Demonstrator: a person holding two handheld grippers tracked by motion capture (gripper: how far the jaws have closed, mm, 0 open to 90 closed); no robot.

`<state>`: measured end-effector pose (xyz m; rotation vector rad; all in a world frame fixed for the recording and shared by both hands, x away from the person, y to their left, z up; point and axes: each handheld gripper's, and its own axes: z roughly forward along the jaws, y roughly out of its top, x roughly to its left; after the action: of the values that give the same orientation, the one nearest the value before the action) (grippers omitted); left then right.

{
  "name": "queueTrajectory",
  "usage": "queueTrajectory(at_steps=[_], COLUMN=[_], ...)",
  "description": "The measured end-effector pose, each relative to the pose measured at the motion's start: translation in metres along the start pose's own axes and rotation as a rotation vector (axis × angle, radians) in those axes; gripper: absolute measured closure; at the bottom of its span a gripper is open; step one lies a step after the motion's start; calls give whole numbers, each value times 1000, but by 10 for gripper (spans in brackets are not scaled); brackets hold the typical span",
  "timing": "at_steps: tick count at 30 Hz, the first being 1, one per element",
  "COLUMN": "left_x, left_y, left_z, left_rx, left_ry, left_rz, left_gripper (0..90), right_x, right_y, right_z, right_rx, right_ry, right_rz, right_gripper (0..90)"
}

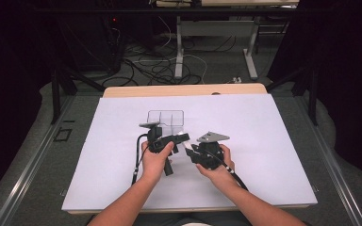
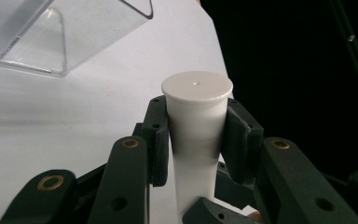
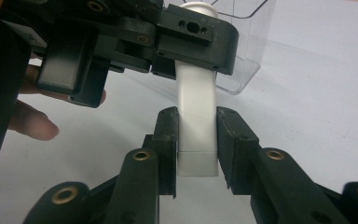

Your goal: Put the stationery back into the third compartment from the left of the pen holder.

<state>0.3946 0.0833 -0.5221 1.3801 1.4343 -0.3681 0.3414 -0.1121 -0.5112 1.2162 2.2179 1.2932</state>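
A white tube with a round flat cap is held between both grippers, just above the white sheet. My left gripper is shut on the tube right below the cap. In the right gripper view, my right gripper is shut on the tube's flat lower end, with the left gripper clamped across it farther up. In the high view the two grippers meet at mid table, left gripper and right gripper, with a bit of the tube showing between them.
A clear plastic box with inner dividers stands on the sheet just behind the grippers, close to the tube's cap end. The sheet has free room to the left, right and front. Cables and table legs lie on the floor beyond the wooden table edge.
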Motion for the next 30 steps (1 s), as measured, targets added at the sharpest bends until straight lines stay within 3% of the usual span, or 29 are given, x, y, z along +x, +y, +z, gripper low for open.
queueTrajectory(at_steps=[7, 8, 19, 20, 21, 25, 30], left_x=[2, 3, -3, -4, -5, -8, -12], left_y=[3, 4, 16, 17, 18, 24, 33], left_z=[-3, -4, -14, -15, -16, -20, -27], left_rx=[-16, -17, -57, -62, -63, -78, -106], left_ry=[11, 15, 41, 45, 49, 51, 57], left_rz=[-14, 0, 37, 42, 50, 67, 88], left_gripper=[665, 665, 665, 665, 665, 665, 665], right_x=[-5, -6, -8, -9, -10, -12, -13], right_y=[-2, -3, -6, -6, -7, -7, -9], right_z=[5, 5, 11, 10, 12, 11, 14], right_rx=[43, 68, 86, 120, 97, 145, 135], right_ry=[4, 5, 15, 11, 18, 19, 16], right_rz=[6, 3, 7, 2, 9, 16, 11], right_gripper=[568, 548, 383, 368, 352, 326, 279])
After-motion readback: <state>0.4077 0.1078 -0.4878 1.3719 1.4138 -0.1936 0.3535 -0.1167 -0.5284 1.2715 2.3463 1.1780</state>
